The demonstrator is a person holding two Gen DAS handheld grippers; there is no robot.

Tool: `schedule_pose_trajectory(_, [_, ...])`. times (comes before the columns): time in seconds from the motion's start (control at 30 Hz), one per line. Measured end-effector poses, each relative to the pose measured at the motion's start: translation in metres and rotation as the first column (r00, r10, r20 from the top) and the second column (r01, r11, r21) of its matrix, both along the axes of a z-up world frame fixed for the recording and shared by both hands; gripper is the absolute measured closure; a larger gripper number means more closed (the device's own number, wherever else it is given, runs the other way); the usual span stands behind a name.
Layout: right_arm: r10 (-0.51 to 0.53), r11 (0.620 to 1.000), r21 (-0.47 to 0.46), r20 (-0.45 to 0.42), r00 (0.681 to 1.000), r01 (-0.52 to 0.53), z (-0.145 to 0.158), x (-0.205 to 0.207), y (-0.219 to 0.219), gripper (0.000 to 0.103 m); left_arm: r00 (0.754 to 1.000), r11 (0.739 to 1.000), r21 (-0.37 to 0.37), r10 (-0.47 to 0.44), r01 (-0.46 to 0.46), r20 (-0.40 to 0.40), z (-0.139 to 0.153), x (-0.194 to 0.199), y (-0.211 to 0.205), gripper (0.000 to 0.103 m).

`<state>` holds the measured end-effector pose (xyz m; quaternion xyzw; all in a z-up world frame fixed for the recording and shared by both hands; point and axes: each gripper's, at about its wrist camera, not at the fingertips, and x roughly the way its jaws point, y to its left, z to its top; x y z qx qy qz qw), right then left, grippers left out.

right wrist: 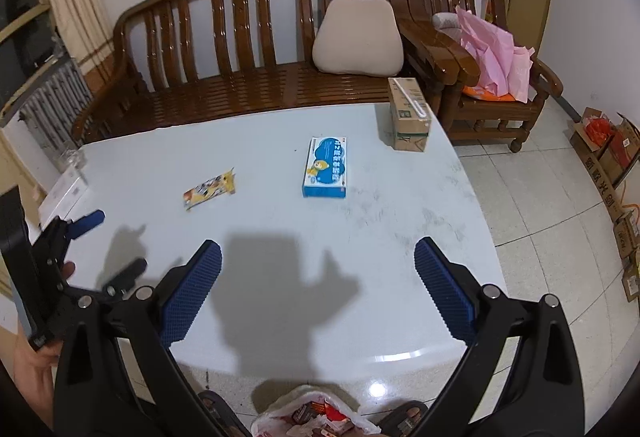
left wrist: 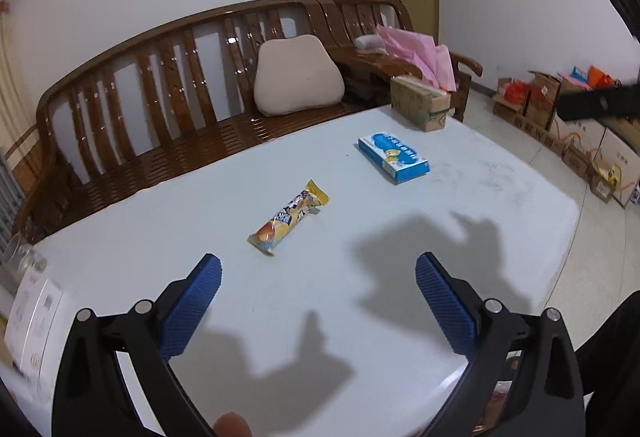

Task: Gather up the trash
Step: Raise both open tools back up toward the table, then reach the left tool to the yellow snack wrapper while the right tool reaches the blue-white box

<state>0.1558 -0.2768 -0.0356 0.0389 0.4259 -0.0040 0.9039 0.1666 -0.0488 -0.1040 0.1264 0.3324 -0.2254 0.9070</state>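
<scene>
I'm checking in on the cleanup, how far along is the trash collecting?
Done: the white plastic bag below the table edge already holds wrappers. In hand: nothing; the left gripper and right gripper are both open and empty. Left: the yellow snack wrapper, blue-and-white flat box and brown carton on the white table.

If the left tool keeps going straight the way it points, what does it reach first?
Probably the yellow snack wrapper, slightly left of the open left tool's centreline; bare table lies between. Depth is uncertain.
</scene>
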Motion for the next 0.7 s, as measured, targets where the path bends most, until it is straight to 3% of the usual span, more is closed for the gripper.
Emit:
schedule_pose_trajectory(0.2, [-0.03, 0.999, 0.035, -0.103, 0.994, 0.034, -0.032, 0.073, -0.001, 0.008, 0.997, 0.999, -0.011, -0.051, 0.051, -0.049, -0.021, 0.052, -0.006, 0.008])
schedule_pose_trajectory(0.33, [-0.044, 0.999, 0.021, -0.161, 0.986, 0.048, -0.053, 0.114, -0.002, 0.008, 0.995, 0.995, 0.048, -0.086, 0.089, -0.059, -0.033, 0.084, -0.012, 0.008])
schedule_pose_trajectory(0.7, [-0.088, 0.994, 0.04, -0.264, 0.96, 0.102, -0.105, 0.183, -0.005, 0.008, 0.977, 0.985, 0.084, -0.138, 0.153, -0.164, -0.073, 0.137, -0.012, 0.008])
